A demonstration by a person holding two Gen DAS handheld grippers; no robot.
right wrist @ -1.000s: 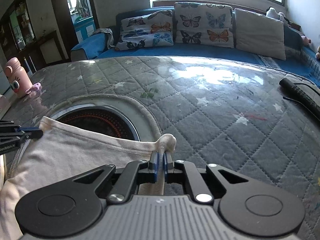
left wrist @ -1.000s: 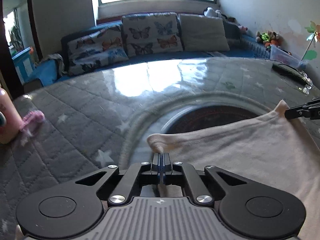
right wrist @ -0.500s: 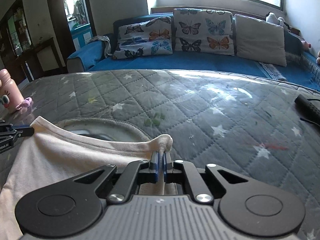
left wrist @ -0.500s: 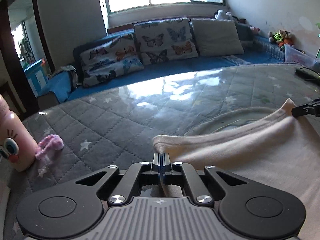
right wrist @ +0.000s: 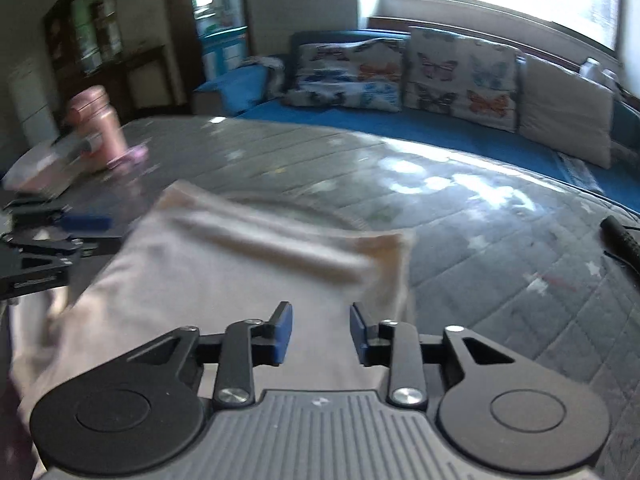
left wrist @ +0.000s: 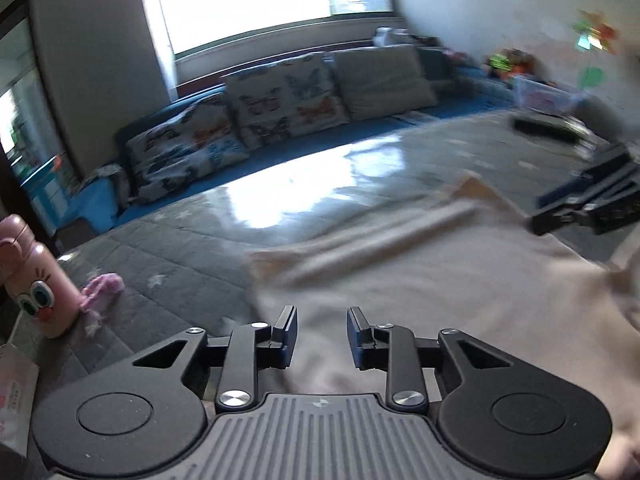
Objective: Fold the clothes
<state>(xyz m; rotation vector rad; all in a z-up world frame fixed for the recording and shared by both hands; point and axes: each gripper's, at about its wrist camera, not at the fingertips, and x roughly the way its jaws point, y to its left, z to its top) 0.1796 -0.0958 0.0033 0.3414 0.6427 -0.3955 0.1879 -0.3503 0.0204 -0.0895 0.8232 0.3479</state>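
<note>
A cream garment [left wrist: 420, 280] lies spread on the grey quilted table cover [left wrist: 192, 264], its far edge folded over into a band. My left gripper [left wrist: 322, 330] is open above the garment's near left part, with nothing between its fingers. The same garment [right wrist: 240, 272] shows in the right wrist view, where my right gripper [right wrist: 320, 334] is open over its near right part and holds nothing. Each gripper appears at the edge of the other's view: the right one [left wrist: 588, 204] and the left one [right wrist: 52, 236]. Both views are blurred by motion.
A pink cartoon-faced bottle [left wrist: 34, 280] and a pink cloth scrap [left wrist: 102, 288] stand at the left of the table. A black stick-like object [right wrist: 622, 236] lies at the right. Beyond the table is a blue sofa [right wrist: 400, 128] with butterfly cushions.
Both grippers have opened and let go of the garment's corners. The garment now lies on the table with its far edge folded, and both grippers have drawn back.
</note>
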